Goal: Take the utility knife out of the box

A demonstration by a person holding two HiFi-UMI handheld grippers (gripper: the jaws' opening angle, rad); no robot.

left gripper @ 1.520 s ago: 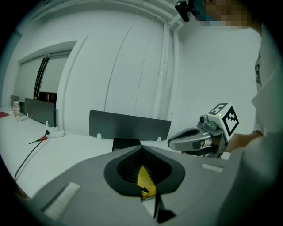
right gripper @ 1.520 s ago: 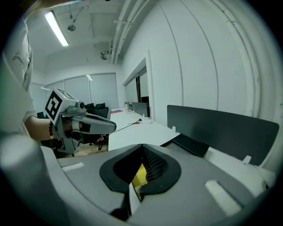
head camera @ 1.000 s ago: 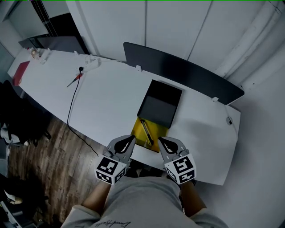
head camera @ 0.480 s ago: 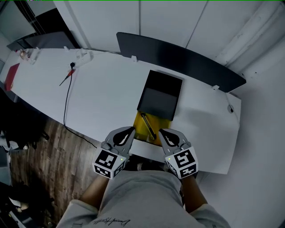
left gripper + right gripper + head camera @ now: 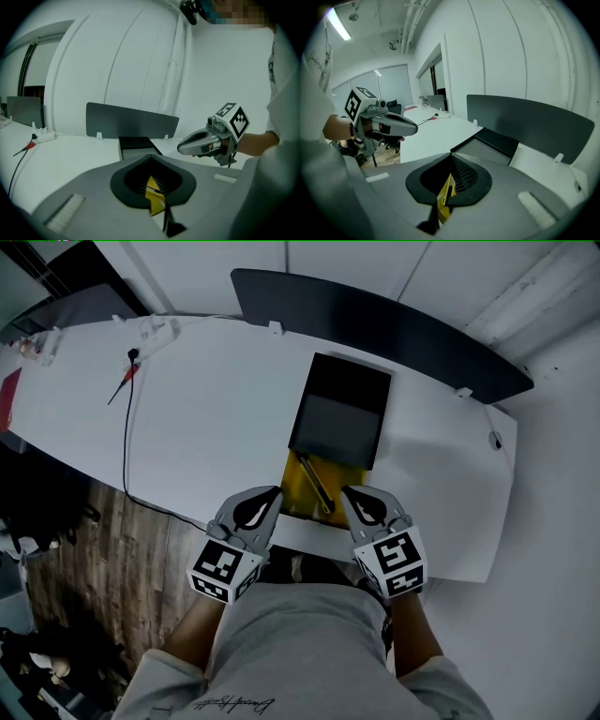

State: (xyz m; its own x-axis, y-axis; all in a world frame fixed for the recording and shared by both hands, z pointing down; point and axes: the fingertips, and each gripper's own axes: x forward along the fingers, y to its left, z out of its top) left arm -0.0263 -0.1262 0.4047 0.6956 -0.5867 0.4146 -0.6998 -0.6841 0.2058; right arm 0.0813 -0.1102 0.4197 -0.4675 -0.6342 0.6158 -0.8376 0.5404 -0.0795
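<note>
A black box (image 5: 342,423) lies on the white table (image 5: 216,427), its yellow drawer (image 5: 302,486) pulled out toward the front edge. The utility knife (image 5: 318,486), dark and slim, lies slantwise in the drawer. My left gripper (image 5: 269,500) hovers just left of the drawer, jaws together and empty. My right gripper (image 5: 352,496) is just right of it, also shut and empty. In the left gripper view the left gripper (image 5: 150,159) points at the box (image 5: 136,143), with the right gripper (image 5: 180,148) alongside. In the right gripper view the right gripper (image 5: 451,157) frames a strip of yellow drawer (image 5: 445,199).
A dark divider panel (image 5: 375,324) stands along the table's far edge. A black cable (image 5: 125,427) with a red-tipped tool (image 5: 122,385) runs down the left side, near a white power strip (image 5: 155,329). Wooden floor (image 5: 122,559) lies left of the table's front edge.
Both grippers have shifted forward and down, coming in close beside the yellow drawer. The box, drawer and knife have stayed put on the table.
</note>
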